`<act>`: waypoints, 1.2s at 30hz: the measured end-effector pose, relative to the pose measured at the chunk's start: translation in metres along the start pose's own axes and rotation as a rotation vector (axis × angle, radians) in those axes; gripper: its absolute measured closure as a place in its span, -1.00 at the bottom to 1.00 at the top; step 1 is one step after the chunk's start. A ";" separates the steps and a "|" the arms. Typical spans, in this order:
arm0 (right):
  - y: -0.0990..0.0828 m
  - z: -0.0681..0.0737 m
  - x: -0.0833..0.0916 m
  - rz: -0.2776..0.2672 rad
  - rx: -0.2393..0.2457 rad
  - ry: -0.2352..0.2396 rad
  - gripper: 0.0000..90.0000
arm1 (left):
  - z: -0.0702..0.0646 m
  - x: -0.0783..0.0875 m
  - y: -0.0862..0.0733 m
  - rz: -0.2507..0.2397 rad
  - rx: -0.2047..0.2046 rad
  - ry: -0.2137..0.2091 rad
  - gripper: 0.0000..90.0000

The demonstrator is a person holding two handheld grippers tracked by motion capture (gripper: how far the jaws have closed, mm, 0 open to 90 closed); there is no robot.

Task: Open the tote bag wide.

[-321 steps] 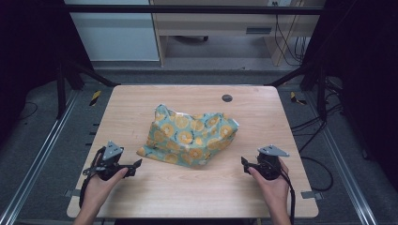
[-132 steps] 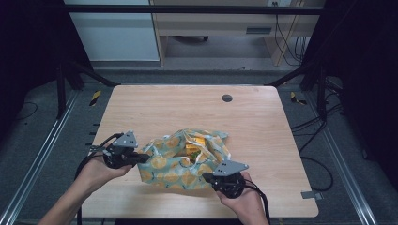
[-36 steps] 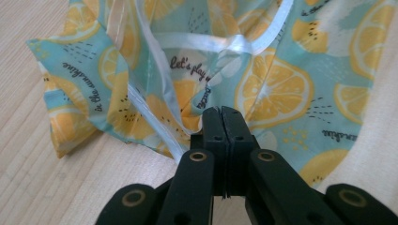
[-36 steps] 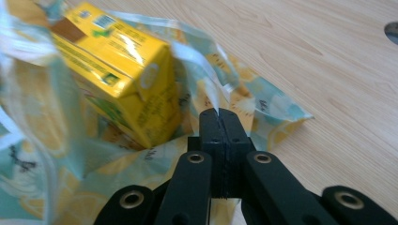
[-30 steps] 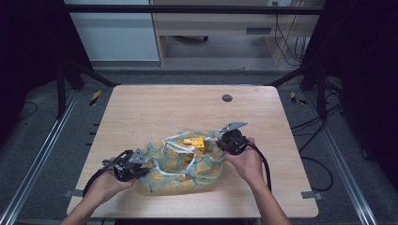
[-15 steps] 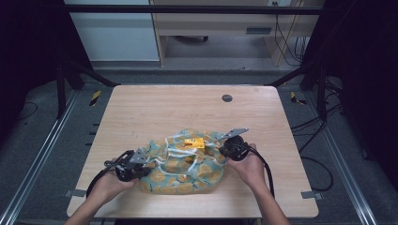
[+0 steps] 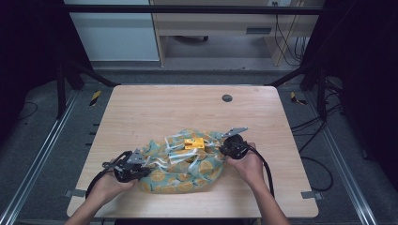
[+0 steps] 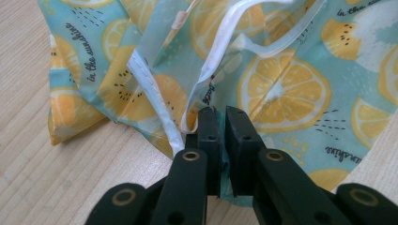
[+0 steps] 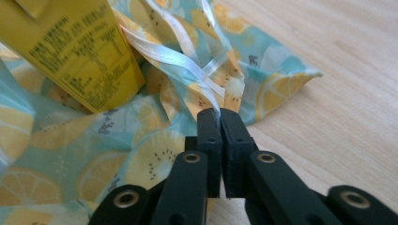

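A lemon-print cloth [image 7: 187, 168] with white trim lies bunched on the wooden table [image 7: 164, 108], and a yellow box [image 7: 194, 143] sits on top of it. My left gripper [image 7: 143, 171] is at the cloth's left edge. In the left gripper view its jaws [image 8: 221, 115] have just been opening. A slim gap shows between the pads, with the cloth's [image 8: 281, 89] trimmed edge at their tips. My right gripper [image 7: 221, 151] is at the cloth's right edge, shut [image 9: 217, 115] on the hem where a white ribbon [image 9: 164, 54] ends, beside the box [image 9: 70, 51].
A black round grommet [image 7: 227, 98] sits near the table's far edge. Metal rails [image 7: 37, 159] run along both sides below the table. Cables [image 7: 319, 164] lie on the floor at the right. Bare wood stretches behind the cloth.
The flat cloth has been gathered up around the yellow box. Over the last second my right gripper sank a little toward the table with the hem. The left stayed put.
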State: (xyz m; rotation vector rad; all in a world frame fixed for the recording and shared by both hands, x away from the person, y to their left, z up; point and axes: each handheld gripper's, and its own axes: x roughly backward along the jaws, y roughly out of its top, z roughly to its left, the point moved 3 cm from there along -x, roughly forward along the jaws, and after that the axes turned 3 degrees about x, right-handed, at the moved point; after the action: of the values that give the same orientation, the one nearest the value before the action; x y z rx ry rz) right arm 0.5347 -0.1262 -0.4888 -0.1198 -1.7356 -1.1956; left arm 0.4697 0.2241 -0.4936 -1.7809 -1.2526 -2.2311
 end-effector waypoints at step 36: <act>0.001 0.063 0.078 -0.212 0.054 0.097 -0.43 | 0.015 0.026 0.073 -0.168 0.042 0.039 0.07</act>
State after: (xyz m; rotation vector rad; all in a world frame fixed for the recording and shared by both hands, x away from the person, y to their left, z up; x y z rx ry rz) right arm 0.4544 -0.1106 -0.4308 0.1566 -1.7254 -1.2837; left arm 0.5074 0.1956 -0.4306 -1.6675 -1.4813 -2.2918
